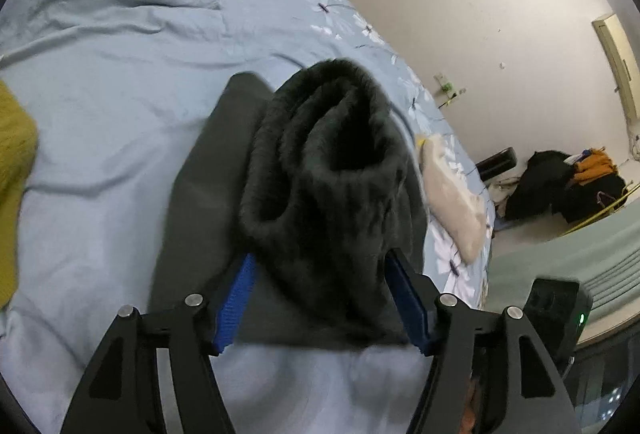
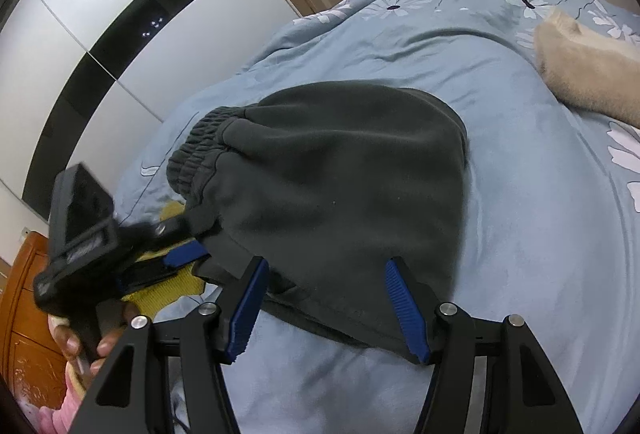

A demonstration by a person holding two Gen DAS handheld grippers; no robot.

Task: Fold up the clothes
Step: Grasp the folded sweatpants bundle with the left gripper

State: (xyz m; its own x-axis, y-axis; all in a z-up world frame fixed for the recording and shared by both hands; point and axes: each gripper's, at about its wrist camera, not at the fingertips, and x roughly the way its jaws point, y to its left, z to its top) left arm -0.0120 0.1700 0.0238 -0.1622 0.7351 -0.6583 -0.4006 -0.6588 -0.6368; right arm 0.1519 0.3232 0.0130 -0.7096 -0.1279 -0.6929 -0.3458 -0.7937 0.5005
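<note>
Dark grey fleece pants (image 2: 340, 193) lie folded on the light blue bed (image 2: 540, 234). In the left wrist view the ribbed elastic waistband (image 1: 332, 153) bulges up right in front of my left gripper (image 1: 324, 266). Its blue pads (image 1: 236, 302) stand wide apart on either side of the fabric, open. My right gripper (image 2: 326, 270) is open too, its pads (image 2: 404, 306) straddling the near edge of the pants. The left gripper also shows in the right wrist view (image 2: 184, 254) at the waistband end, held by a hand.
A cream fluffy garment (image 2: 588, 69) lies at the bed's far right. A mustard yellow knit (image 1: 12, 169) lies on the left of the bed. A wardrobe (image 2: 100, 13), a wooden cabinet (image 2: 24, 306) and a pile of clothes on the floor (image 1: 560, 181) surround the bed.
</note>
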